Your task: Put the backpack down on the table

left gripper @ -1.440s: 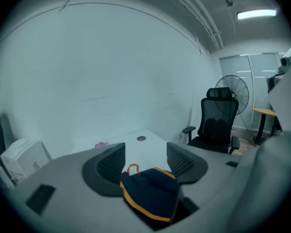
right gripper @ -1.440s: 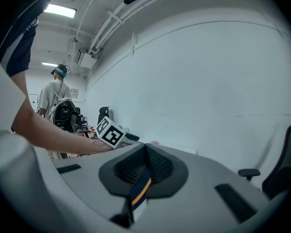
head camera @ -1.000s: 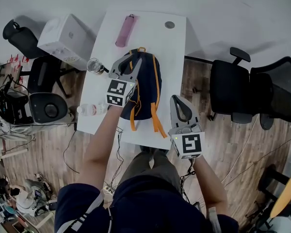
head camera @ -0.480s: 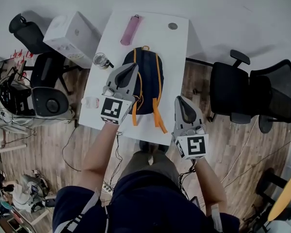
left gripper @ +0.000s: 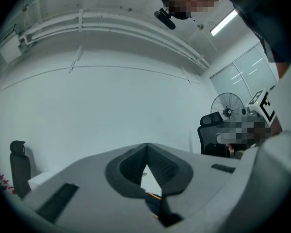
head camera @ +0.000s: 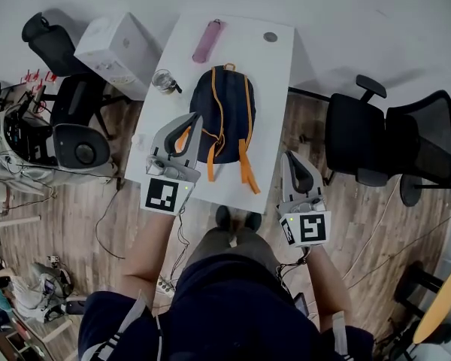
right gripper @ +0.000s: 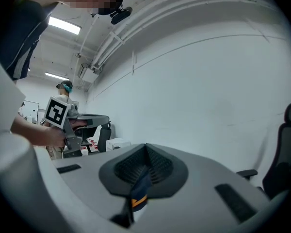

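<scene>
Backpack: the backpack (head camera: 222, 111) lies flat near the middle of the white worktop (head camera: 274, 74). Its orange straps trail toward my edge, and nothing is lifting it.
Left gripper: the left gripper (head camera: 195, 119) has its jaws pressed together on nothing. In the head view it hangs over the pack's near left corner, and I judge it to be above the pack, not touching it.
Right gripper: the right gripper (head camera: 289, 158) is also closed and empty. It is off the worktop's near right corner, apart from the straps. The navy and orange behind its tips is, I judge, the pack beyond.
Neighbours: a pink bottle (head camera: 208, 41) lies at the far edge and a glass jar (head camera: 164, 81) stands just left of the pack. Both are clear of it.
Done: the put-down looks complete to me.
Left: nothing I can see.
</scene>
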